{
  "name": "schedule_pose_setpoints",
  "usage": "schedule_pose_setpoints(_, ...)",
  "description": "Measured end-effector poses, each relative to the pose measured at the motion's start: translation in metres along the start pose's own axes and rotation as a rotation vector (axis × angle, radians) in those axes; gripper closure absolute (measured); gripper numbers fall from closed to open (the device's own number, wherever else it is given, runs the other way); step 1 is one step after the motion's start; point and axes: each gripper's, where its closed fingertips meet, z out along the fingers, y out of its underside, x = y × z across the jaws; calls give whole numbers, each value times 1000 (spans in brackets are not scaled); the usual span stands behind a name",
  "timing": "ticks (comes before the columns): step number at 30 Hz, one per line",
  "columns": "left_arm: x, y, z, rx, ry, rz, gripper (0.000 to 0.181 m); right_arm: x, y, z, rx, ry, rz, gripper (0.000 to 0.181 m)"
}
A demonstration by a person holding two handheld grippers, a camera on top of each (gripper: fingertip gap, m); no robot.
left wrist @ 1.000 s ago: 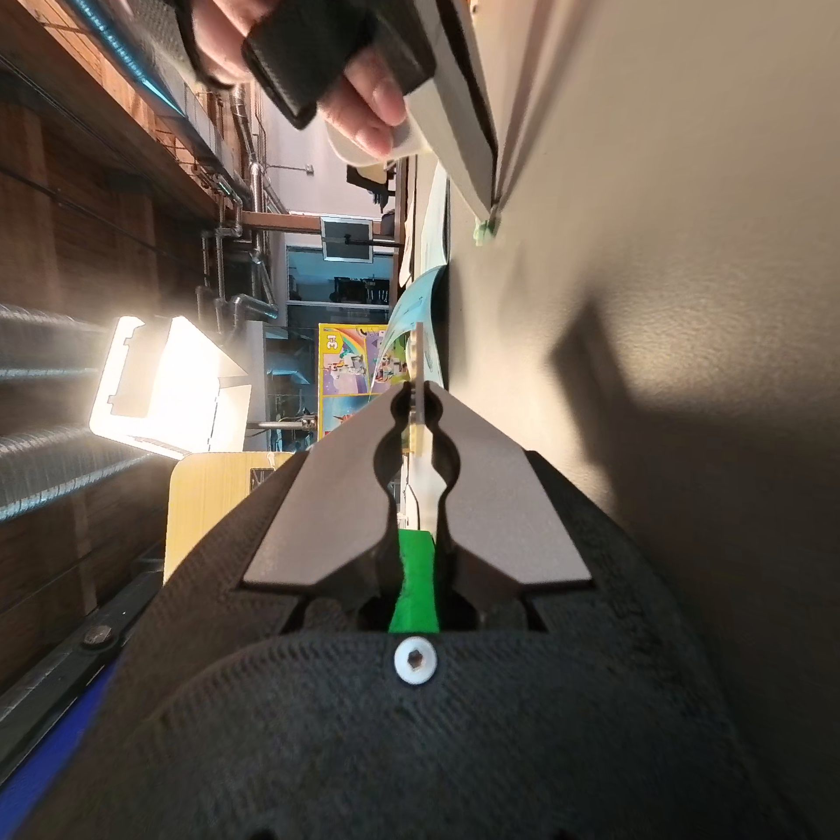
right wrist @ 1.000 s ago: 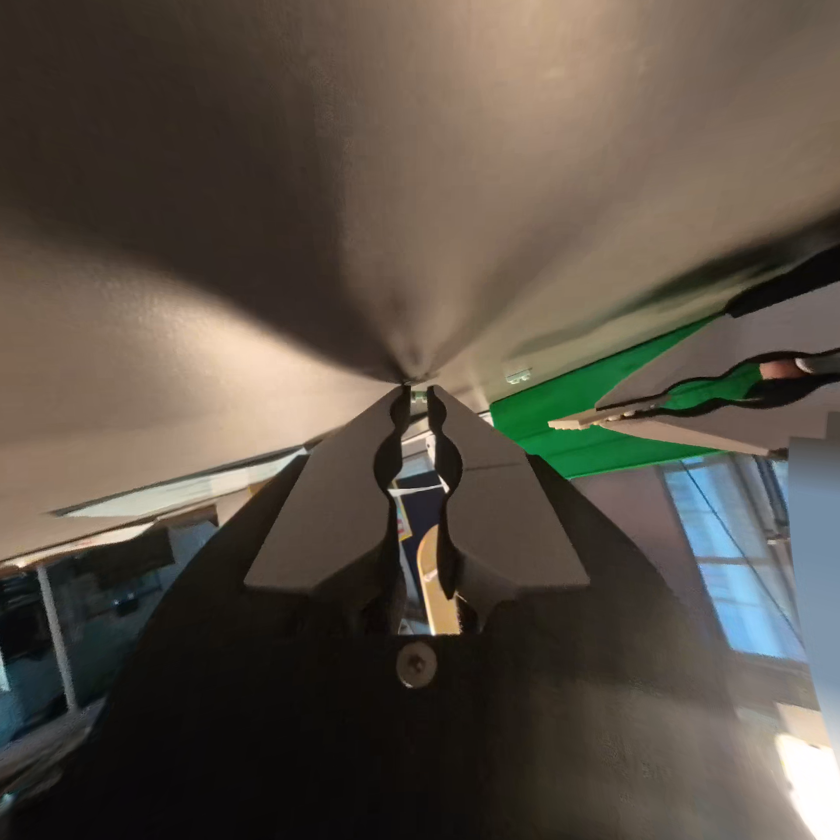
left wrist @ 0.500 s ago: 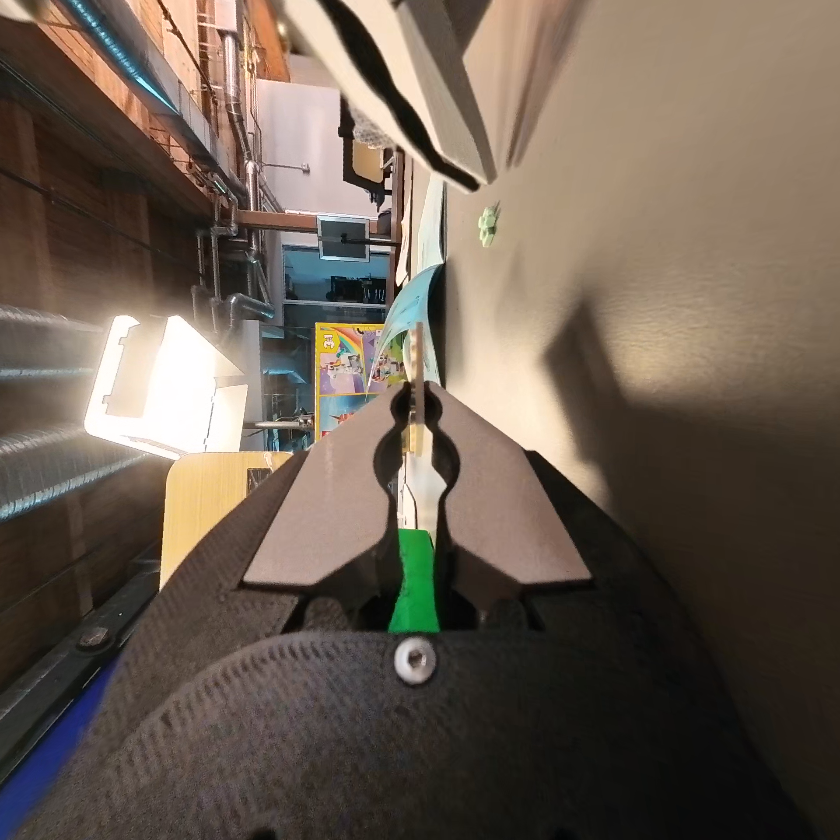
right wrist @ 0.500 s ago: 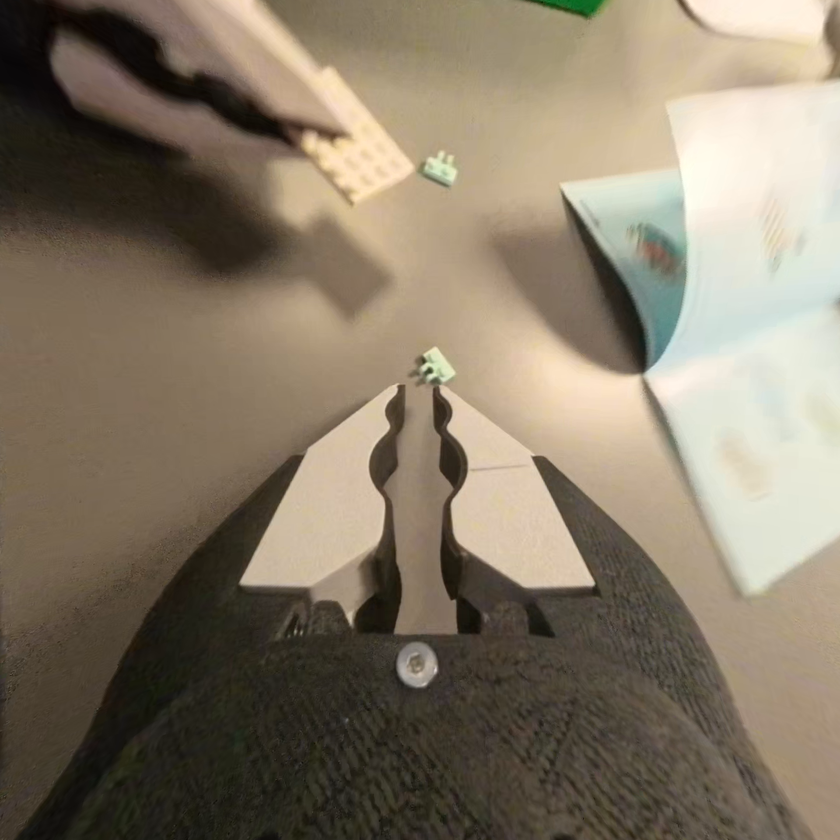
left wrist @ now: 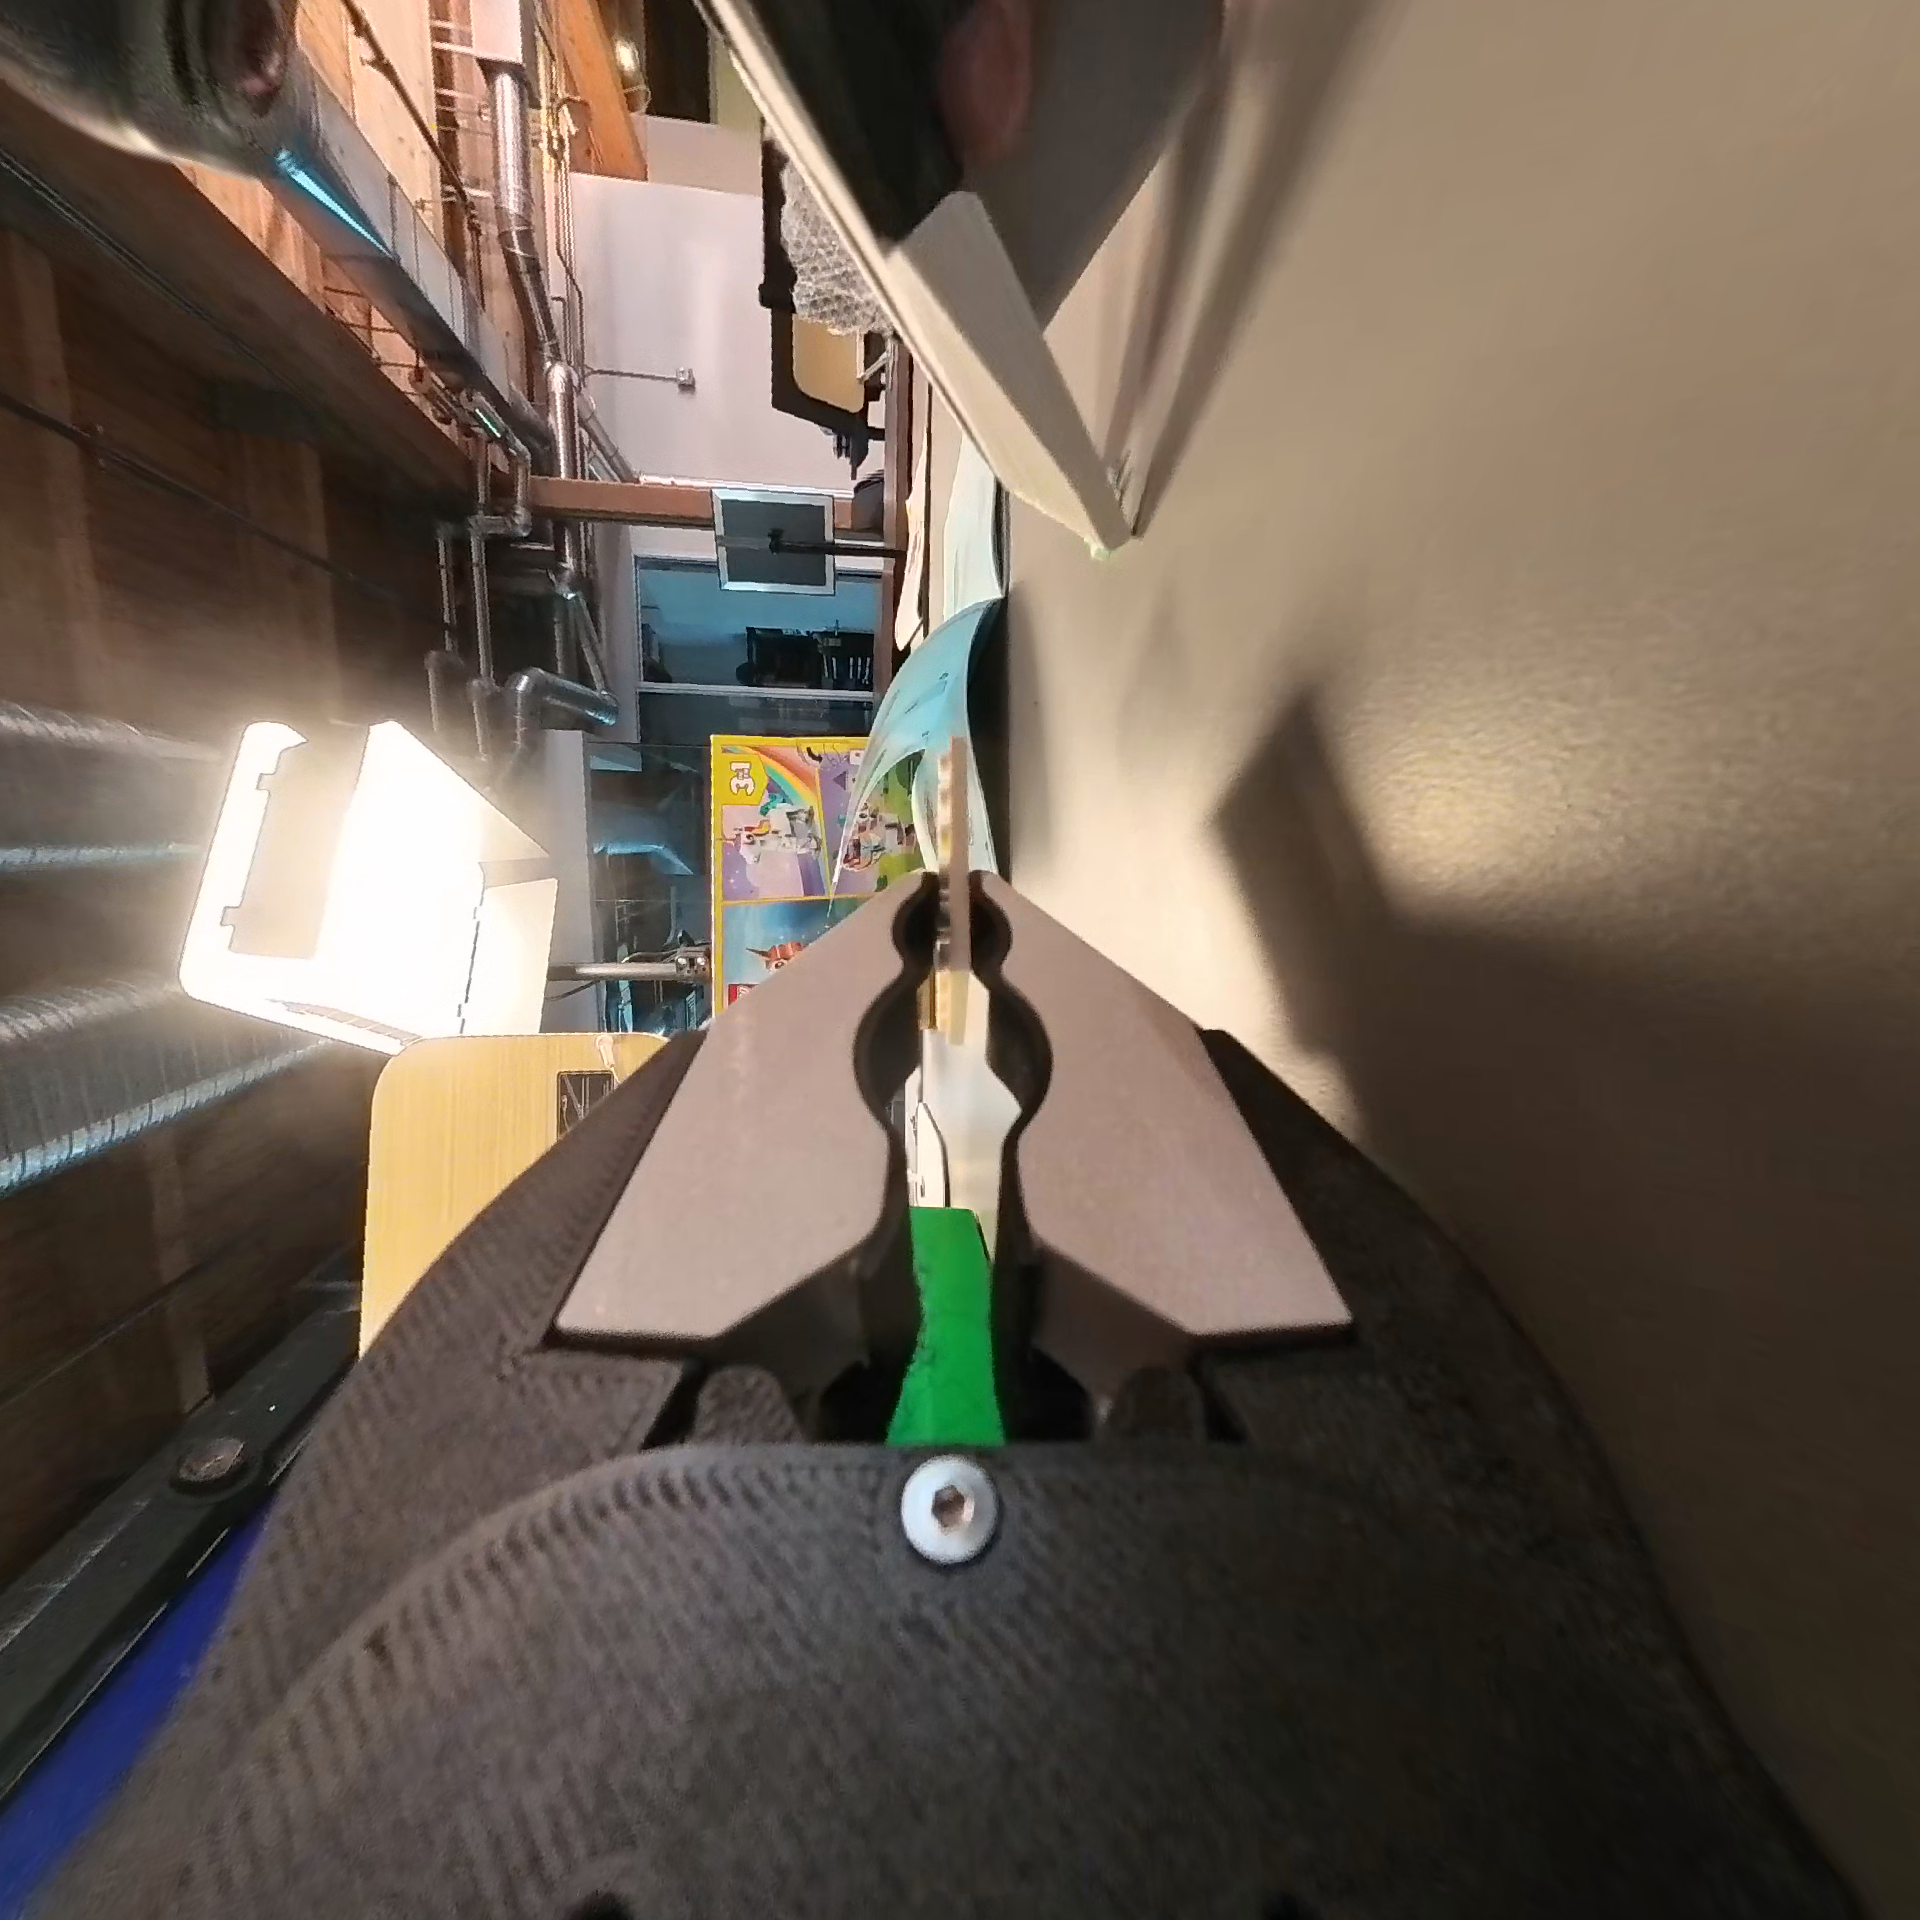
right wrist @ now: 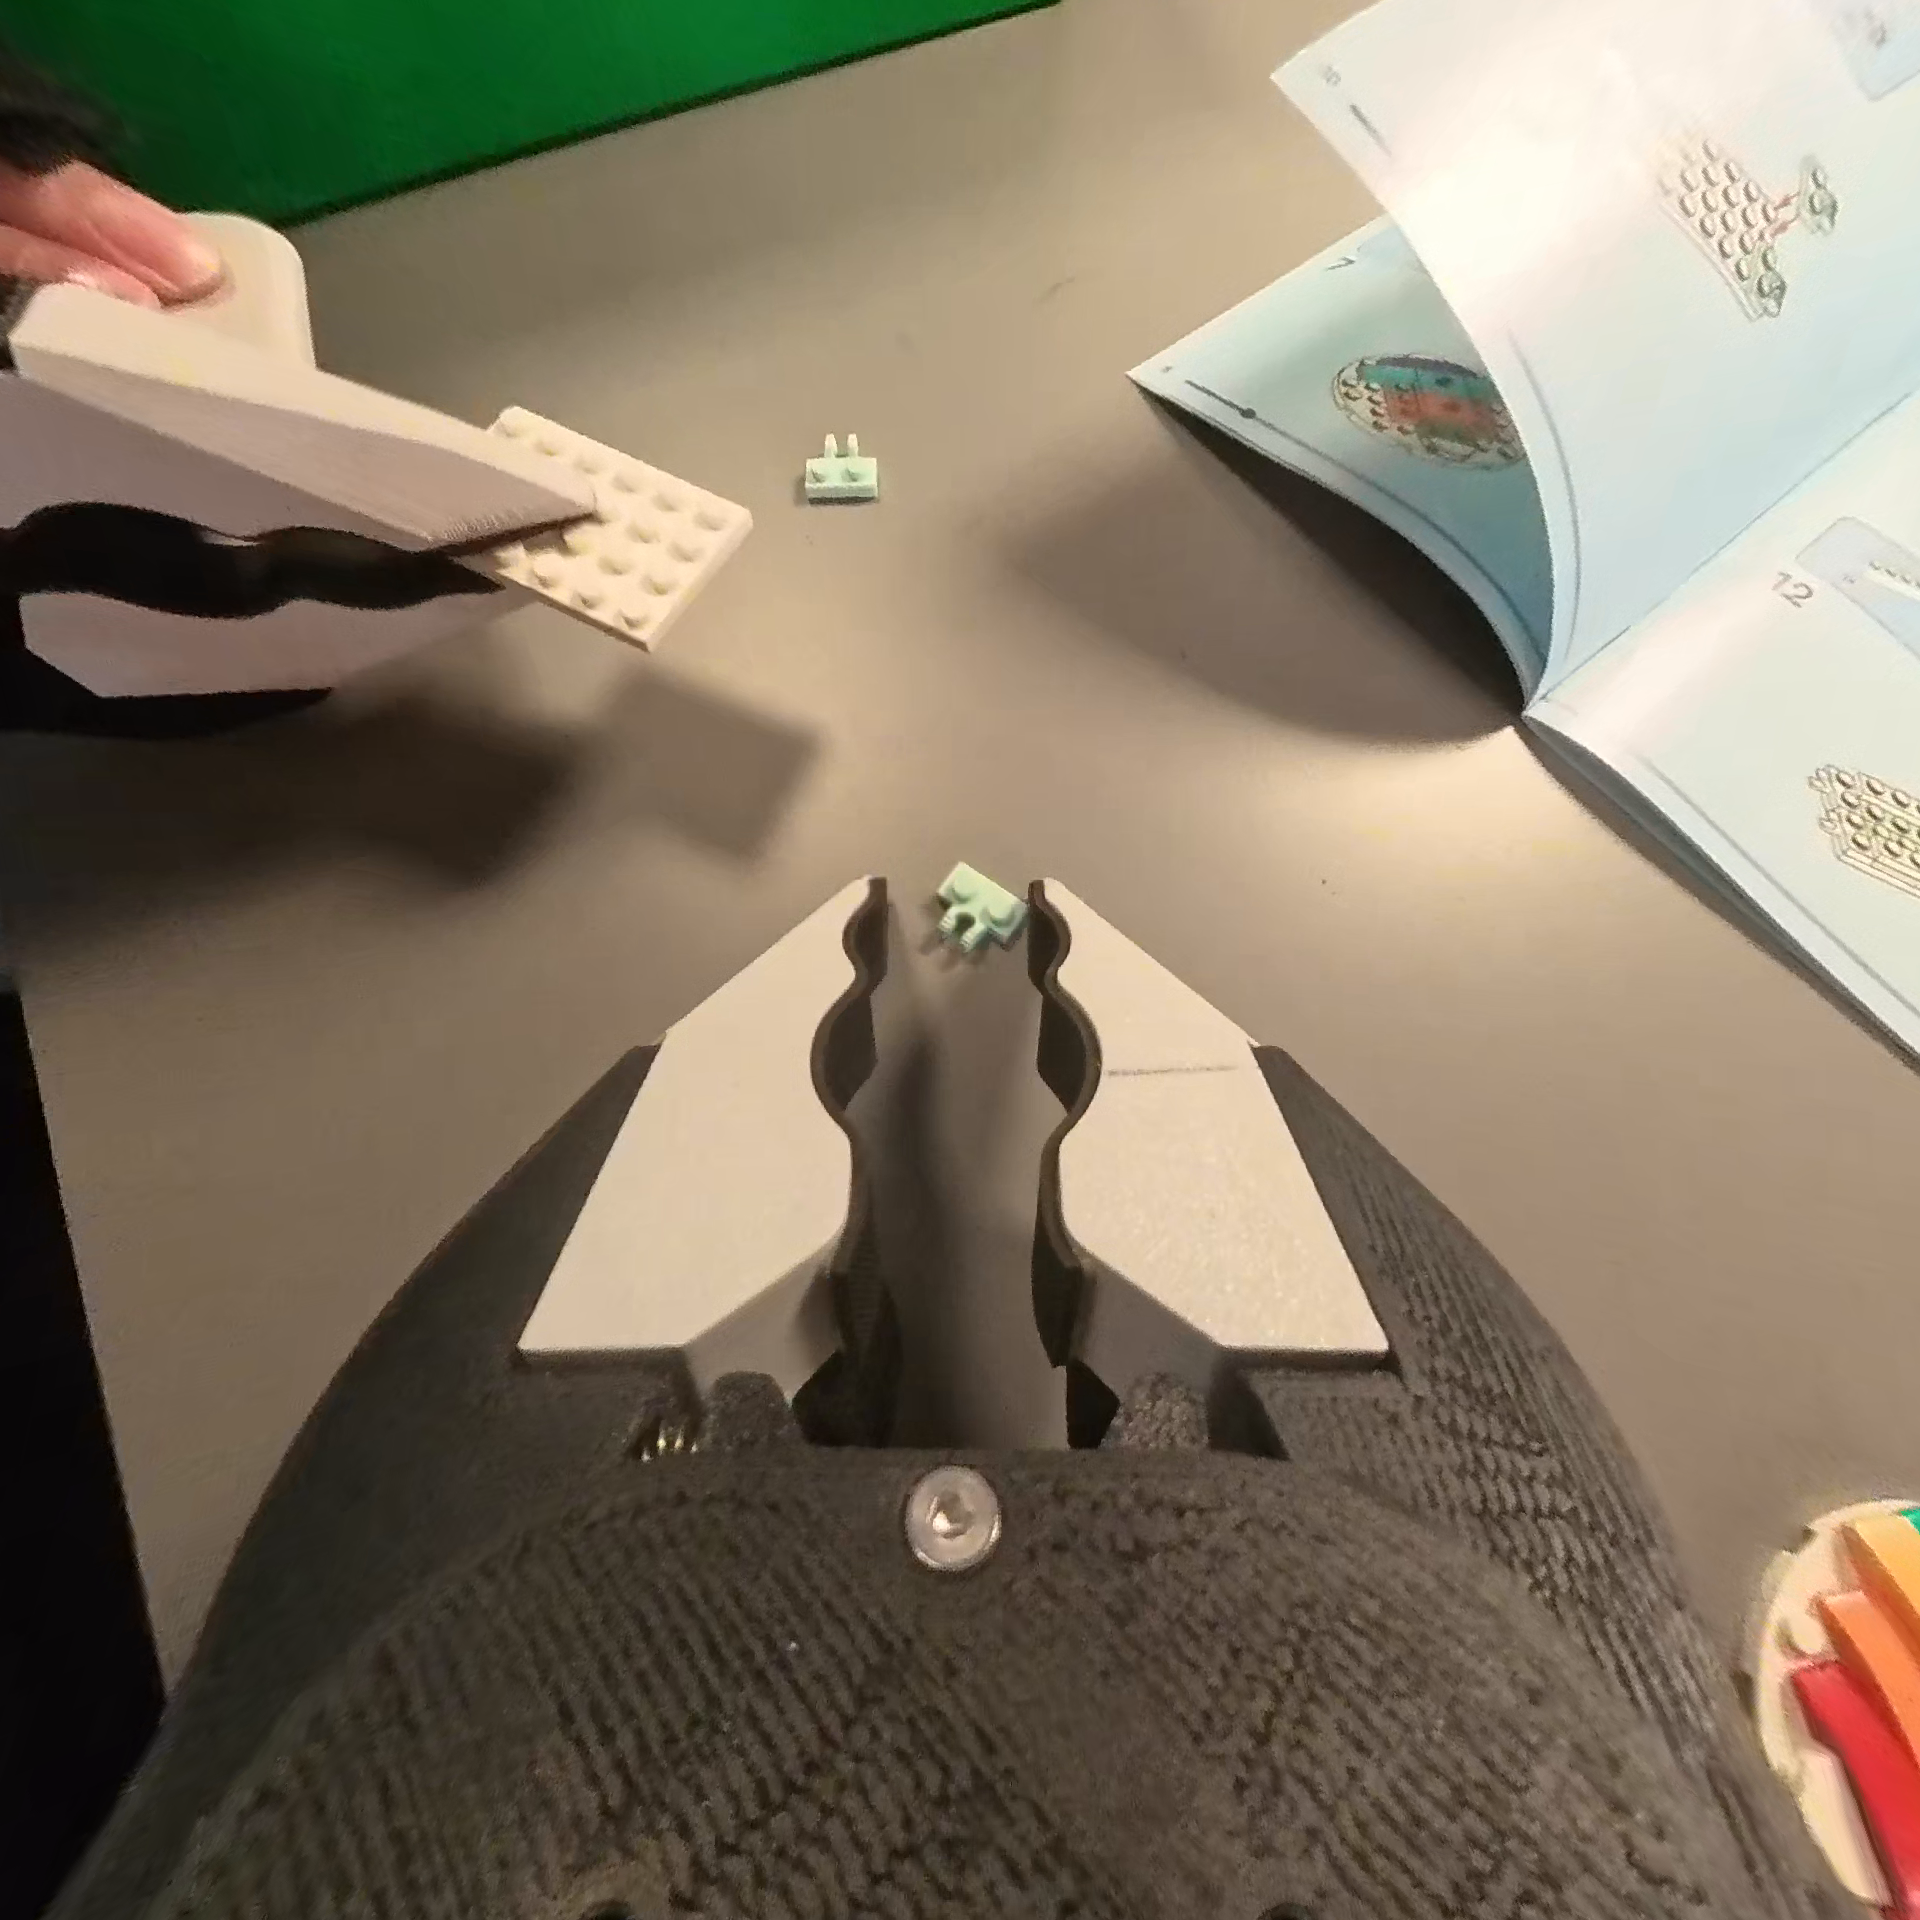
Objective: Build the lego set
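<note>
A plain grey desk [right wrist: 1039, 644] fills the right wrist view, backed by a green sheet [right wrist: 436, 94] along the far edge.

At the far left, the left tongs [right wrist: 540, 530] come in from the side, a person's fingers [right wrist: 135, 249] on the handle, and are clamped on one end of a white studded plate [right wrist: 644, 540]. The plate is held clear above the desk, studs up, casting a shadow beneath it. In the left wrist view the same plate [left wrist: 956, 883] shows edge-on, pinched between the tips.

Just to the right of the plate, on the far part of the desk, lies a small mint-green clip piece [right wrist: 844, 476], flat and alone. A second mint-green clip piece [right wrist: 977, 920] lies nearer, right at the tips of the right tongs [right wrist: 956, 914]. They stand apart with nothing gripped; the piece sits in the gap, seemingly nearer the right tip, turned at a slant with its prongs towards the tongs.

To grip it well, I would centre the tips on the piece's two flat sides, low to the desk, then close slowly. It is tiny and skewed, so a hasty squeeze could flick it away.

At the far right an open instruction booklet [right wrist: 1714, 644] lies with one page curling up, and a round piece with rainbow-coloured strips [right wrist: 1860, 1662] peeks in at the near right corner.
</note>
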Motion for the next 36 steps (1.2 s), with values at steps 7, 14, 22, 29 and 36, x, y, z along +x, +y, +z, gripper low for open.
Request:
schedule_pose_setpoints(7,1,0,0,2,8,-2,177,4,8,-8,-27,94,61,150)
schedule_pose_setpoints(14,3,-1,1,3,18,4,177,-1,3,-3,3,52,98,158)
schedule_pose_setpoints(22,3,-1,1,4,18,7,177,-3,0,2,-11,29,2,166)
schedule_pose_setpoints(29,-1,-13,-5,72,-13,17,177,-34,-38,-13,153,-367,-238,168)
schedule_pose_setpoints(36,-3,-22,-9,122,-29,30,178,-53,-52,-16,102,-658,-455,167)
